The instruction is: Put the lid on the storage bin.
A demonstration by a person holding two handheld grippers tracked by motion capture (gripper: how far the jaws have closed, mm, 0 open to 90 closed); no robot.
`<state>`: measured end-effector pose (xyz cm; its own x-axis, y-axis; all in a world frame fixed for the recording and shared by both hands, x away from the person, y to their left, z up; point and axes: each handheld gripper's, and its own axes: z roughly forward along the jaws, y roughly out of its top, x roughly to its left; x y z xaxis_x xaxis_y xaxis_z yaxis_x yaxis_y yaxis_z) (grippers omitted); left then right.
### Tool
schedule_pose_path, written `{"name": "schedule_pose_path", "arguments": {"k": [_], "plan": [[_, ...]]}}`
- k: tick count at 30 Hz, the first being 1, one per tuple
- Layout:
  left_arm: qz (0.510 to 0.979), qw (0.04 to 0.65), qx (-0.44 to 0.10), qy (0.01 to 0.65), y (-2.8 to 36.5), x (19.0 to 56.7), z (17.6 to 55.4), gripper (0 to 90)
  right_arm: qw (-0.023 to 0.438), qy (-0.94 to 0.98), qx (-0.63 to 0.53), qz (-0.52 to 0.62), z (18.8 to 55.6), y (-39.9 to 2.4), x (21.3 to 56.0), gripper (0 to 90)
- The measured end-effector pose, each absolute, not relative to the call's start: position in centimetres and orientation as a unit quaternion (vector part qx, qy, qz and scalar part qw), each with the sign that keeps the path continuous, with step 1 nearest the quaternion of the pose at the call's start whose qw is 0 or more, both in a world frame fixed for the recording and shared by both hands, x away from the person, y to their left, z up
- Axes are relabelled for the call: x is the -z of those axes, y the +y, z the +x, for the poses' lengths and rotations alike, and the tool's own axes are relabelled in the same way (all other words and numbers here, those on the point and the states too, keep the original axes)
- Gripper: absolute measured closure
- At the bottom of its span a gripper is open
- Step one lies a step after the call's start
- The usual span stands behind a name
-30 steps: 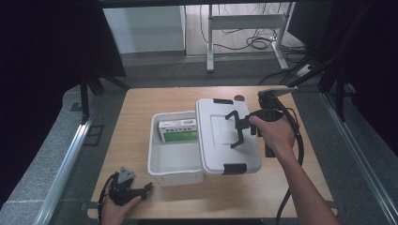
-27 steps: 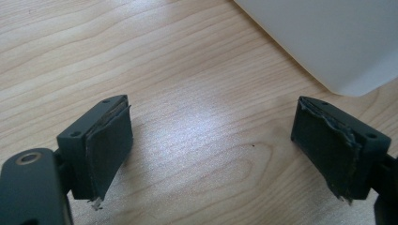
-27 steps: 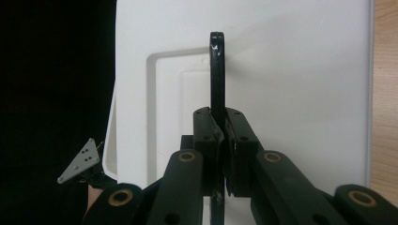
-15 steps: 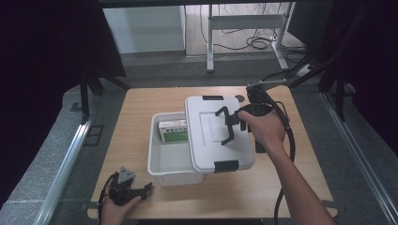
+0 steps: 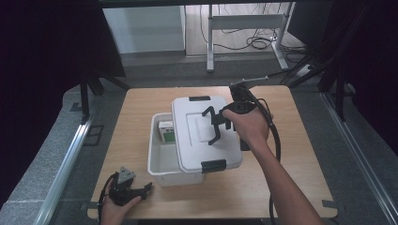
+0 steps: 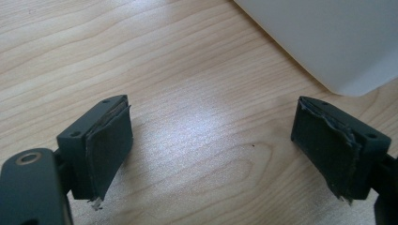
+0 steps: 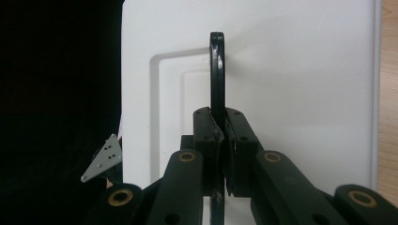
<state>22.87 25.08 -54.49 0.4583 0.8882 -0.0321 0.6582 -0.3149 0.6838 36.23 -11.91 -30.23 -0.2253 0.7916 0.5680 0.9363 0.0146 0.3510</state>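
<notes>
A person at a light wooden table (image 5: 281, 187) lifts the white rectangular plastic lid (image 5: 197, 136) of a storage box by its thin black carrying handle (image 7: 216, 70), which the right gripper (image 5: 217, 126) clamps tight between its two black jaws; in the right gripper view the pads meet on either side of the upright handle bar, with the lid's smooth top and its raised rectangular panel spread behind. Seen from the high view, the lid hangs over the right part of the white open plastic box (image 5: 159, 164) and overlaps its right rim, a black latch (image 5: 213, 166) showing at the lid's near edge and another at its far edge. Inside the uncovered left part of the box lies a small green and white carton (image 5: 167, 132), close to the far wall. The left gripper (image 5: 133, 192) rests low at the table's near left corner, just beside the box's near corner, its jaws spread wide apart with nothing between them; the left gripper view shows bare wood grain between the worn pads (image 6: 110, 145) and a white box corner at upper right.
</notes>
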Motion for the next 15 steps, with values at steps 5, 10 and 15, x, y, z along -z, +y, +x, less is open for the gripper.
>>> {"name": "schedule_pose_path", "arguments": {"k": [5,10,15], "plan": [[0.791,0.322,-0.179,0.488,25.1,54.5,22.9,12.9,0.106,-0.707,0.334,-0.614,36.6,-10.8,30.3,85.0],[0.791,0.322,-0.179,0.488,25.1,54.5,22.9,12.9,0.106,-0.709,0.328,-0.615,36.8,-9.5,30.2,85.0],[0.791,0.322,-0.179,0.488,25.1,54.5,22.8,12.9,0.109,-0.712,0.322,-0.614,36.8,-8.3,30.1,85.0]]}}
